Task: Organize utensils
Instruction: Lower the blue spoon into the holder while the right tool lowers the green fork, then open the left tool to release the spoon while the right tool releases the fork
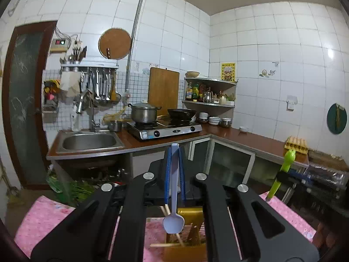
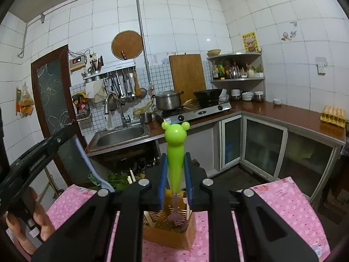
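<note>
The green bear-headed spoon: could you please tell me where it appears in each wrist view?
Left wrist view: green spoon at right edge, clamped upright in the right gripper.
Right wrist view: dead centre, between the blue fingers, above the wooden holder.
Shared landmark: the sink.

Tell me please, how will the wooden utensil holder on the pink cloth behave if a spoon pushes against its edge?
The wooden utensil holder looks boxy with a flat base, so it will probably slide on the pink cloth rather than roll. It seems light and nearly empty, with only chopsticks inside, so a sideways push near the rim might tip it. Its slatted walls look stiff, unlikely to bend.
</note>
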`<action>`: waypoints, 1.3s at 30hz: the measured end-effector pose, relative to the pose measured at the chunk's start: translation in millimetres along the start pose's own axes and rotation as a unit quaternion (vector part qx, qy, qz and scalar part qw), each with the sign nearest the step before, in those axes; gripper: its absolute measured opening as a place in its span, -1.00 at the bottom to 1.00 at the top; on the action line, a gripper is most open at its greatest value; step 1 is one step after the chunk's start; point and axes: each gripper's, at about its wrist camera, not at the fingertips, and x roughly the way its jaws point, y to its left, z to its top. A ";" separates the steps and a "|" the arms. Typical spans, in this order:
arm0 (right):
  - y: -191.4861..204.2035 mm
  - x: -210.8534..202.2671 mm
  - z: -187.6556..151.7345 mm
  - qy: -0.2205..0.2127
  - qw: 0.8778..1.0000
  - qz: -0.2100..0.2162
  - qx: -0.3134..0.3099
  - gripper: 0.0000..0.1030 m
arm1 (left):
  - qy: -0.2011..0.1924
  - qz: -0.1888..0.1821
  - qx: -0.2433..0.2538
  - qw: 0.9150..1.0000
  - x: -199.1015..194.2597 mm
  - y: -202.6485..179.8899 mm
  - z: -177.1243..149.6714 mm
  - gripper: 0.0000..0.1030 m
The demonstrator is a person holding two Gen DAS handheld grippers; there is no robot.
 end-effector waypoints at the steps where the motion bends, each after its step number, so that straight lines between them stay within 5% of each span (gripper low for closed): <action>1: 0.0 6.0 -4.1 0.004 1.000 0.000 0.000 -0.70 | 0.005 -0.003 -0.004 1.000 10.1 1.6 -3.5 -0.89; 13: -4.4 74.9 -44.6 0.044 0.999 0.005 0.003 -0.70 | 0.061 -0.011 -0.015 0.998 71.4 13.2 -64.8 -0.89; 24: -5.4 100.8 -106.5 0.079 0.996 -0.005 -0.029 -0.70 | 0.100 -0.013 -0.003 0.995 80.7 18.1 -110.3 -0.88; 35: 1.3 103.5 -130.2 0.057 0.996 -0.021 -0.073 -0.69 | 0.118 -0.008 0.007 0.993 82.9 25.6 -128.2 -0.87; 37: 0.6 95.7 -127.3 0.053 0.996 -0.016 -0.071 -0.66 | 0.123 -0.014 0.003 0.992 79.0 27.3 -127.6 -0.77; 39: 0.0 87.3 -122.3 0.050 0.996 -0.013 -0.066 -0.19 | 0.118 -0.014 0.003 0.993 69.5 28.8 -124.5 -0.53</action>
